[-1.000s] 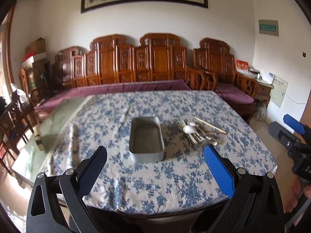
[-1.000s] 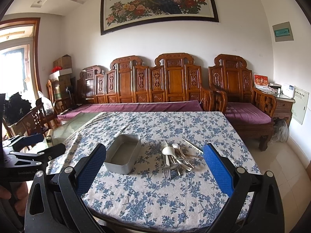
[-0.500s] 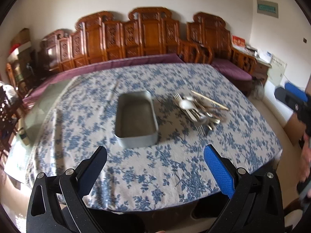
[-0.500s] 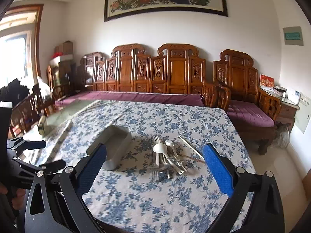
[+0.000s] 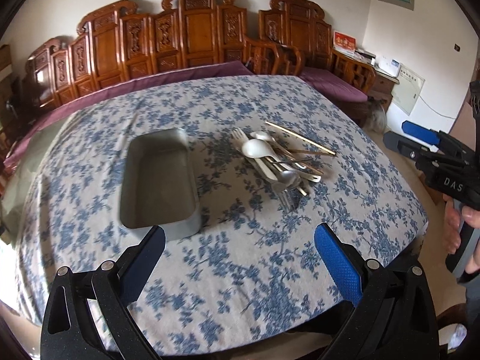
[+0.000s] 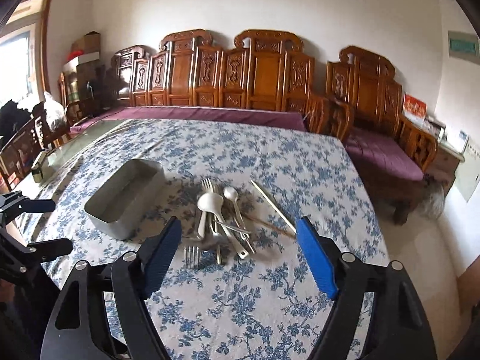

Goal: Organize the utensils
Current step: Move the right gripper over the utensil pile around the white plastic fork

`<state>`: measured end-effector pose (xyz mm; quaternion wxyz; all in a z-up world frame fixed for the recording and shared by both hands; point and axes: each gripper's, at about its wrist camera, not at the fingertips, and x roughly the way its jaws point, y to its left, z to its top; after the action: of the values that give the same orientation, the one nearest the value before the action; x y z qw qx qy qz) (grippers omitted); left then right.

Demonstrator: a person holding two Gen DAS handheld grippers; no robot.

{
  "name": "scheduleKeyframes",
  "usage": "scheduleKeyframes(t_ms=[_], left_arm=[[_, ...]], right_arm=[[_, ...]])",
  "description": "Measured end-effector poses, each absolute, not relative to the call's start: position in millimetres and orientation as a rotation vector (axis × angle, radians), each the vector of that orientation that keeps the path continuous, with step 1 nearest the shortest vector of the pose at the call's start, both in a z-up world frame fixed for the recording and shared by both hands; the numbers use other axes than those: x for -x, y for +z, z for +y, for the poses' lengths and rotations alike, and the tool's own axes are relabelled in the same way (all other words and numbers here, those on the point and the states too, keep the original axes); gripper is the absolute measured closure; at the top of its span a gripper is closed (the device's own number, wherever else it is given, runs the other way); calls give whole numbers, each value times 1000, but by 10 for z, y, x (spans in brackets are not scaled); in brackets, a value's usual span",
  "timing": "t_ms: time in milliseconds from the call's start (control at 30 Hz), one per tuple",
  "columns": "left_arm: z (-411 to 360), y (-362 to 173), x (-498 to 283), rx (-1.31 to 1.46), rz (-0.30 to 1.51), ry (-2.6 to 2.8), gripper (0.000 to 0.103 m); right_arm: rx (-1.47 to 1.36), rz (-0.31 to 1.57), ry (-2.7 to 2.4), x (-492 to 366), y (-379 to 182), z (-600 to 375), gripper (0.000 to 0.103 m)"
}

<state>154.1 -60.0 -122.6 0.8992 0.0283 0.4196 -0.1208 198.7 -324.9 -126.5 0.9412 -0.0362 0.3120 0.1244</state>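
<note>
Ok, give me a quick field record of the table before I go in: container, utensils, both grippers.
surface: table under a blue floral cloth
container: grey metal tin, open top, nothing in it
utensils: one loose pile beside the tin, none in it
pile contents: white spoons, metal forks and spoons, chopsticks
left gripper: open, nothing between the jaws, over the table's near edge by the tin
right gripper: jaws closing, nothing between them, aimed at the pile
contact: neither gripper touches anything yet

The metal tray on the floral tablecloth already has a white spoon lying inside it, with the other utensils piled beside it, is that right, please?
Not quite: the metal tray is empty. The white spoon lies on the utensil pile beside it, on the floral tablecloth, as the left wrist view shows.
</note>
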Motion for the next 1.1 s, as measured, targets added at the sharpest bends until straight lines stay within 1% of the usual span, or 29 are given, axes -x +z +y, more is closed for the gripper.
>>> scheduleKeyframes(t_ms=[233, 300, 433, 533, 567, 633, 800, 900, 967, 1000, 1067, 1100], left_arm=[[-928, -1547, -1893, -50, 933, -310, 7], [-1034, -1640, -1982, -55, 945, -314, 8], [-1224, -1848, -2195, -60, 968, -339, 17], [-1303, -2069, -2390, -19, 1031, -370, 36], [-1320, -2142, -2451, 2, 1047, -380, 40], [-1341, -2249, -2540, 33, 1065, -387, 43], [-1379, -2408, -2691, 80, 1084, -400, 56], [-1361, -2457, -2759, 108, 1096, -406, 71], [-1337, -2477, -2778, 126, 1104, -415, 86], [-1303, -2476, -2772, 146, 1102, -427, 87], [-1239, -2455, -2757, 172, 1095, -443, 100], [-1208, -2453, -2750, 176, 1096, -444, 101]], right_arm=[[63, 704, 230, -2201, -1576, -3397, 26], [56, 723, 226, -2248, -1654, -3442, 27], [41, 753, 211, -2332, -1772, -3542, 27], [38, 767, 198, -2366, -1840, -3591, 27], [37, 771, 196, -2366, -1856, -3606, 27], [32, 782, 190, -2390, -1896, -3643, 27], [30, 798, 179, -2430, -1961, -3681, 27], [37, 810, 179, -2444, -2013, -3664, 27], [43, 813, 177, -2446, -2033, -3648, 27], [42, 815, 177, -2449, -2043, -3643, 27], [43, 819, 175, -2462, -2060, -3626, 27], [46, 821, 175, -2464, -2073, -3609, 27]])
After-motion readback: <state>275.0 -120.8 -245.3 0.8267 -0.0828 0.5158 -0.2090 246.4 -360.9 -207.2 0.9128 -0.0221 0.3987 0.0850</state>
